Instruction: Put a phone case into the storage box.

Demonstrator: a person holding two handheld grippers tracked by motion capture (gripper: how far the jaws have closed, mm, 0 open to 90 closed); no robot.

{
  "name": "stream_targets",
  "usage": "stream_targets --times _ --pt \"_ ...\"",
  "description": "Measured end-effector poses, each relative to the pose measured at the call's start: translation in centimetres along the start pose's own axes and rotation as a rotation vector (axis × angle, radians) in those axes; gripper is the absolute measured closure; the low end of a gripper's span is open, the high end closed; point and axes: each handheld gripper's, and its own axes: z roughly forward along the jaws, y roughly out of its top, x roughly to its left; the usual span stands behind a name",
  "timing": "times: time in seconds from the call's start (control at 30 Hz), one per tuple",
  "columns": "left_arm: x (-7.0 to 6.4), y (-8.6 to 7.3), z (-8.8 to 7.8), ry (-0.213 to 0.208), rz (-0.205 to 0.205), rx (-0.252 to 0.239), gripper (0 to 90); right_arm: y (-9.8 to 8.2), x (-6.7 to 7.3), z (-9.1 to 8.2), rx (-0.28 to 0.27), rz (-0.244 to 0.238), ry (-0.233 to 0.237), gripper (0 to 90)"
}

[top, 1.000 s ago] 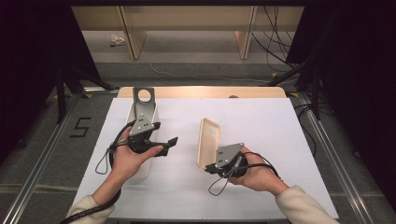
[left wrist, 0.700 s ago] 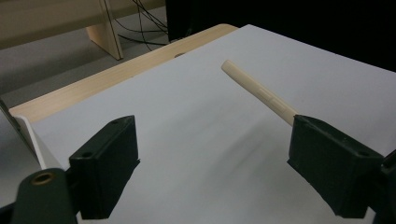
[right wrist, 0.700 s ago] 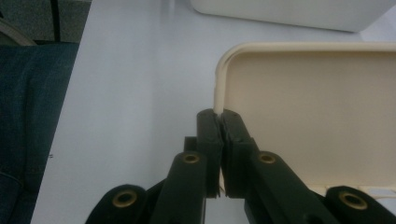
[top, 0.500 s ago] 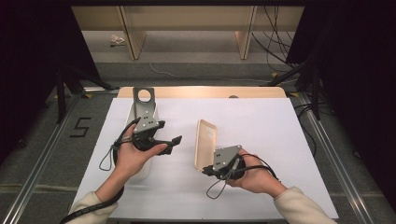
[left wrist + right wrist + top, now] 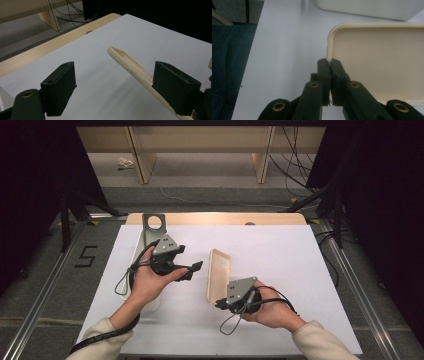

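Note:
A beige phone case [image 5: 219,270] stands on its long edge on the white sheet, tilted a little. My right gripper [image 5: 221,303] is shut on the rim at its near corner; the right gripper view shows the jaws [image 5: 330,61] pinching the case [image 5: 377,57] wall. My left gripper [image 5: 192,271] hovers just left of the case, open and pointing at it. Its jaws have just been closing a little, with nothing pressed between them. In the left gripper view the case [image 5: 125,58] runs past the right-hand jaw, and the gripper [image 5: 113,72] has bare sheet in its gap.
A white tray [image 5: 140,240] lies along the sheet's left side, under my left hand, with a grey bracket [image 5: 154,224] with a round hole at its far end. The white sheet [image 5: 285,255] covers a wooden table [image 5: 215,218]. Cables trail on the floor beyond.
My left hand has moved right and slightly up, bringing its gripper closer to the case. The right hand and the case have stayed put.

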Motion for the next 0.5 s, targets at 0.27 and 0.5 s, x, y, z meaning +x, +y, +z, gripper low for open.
stream_targets --times 0.27,0.5 --pt "-0.3 0.8 1.3 -0.015 -0.002 0.029 20.0 0.1 0.1 0.1 -0.001 -0.004 0.000 88.2" --pt "-0.3 1.5 2.5 -0.023 -0.013 0.065 24.0 0.2 0.2 0.2 -0.001 -0.008 0.004 88.2"
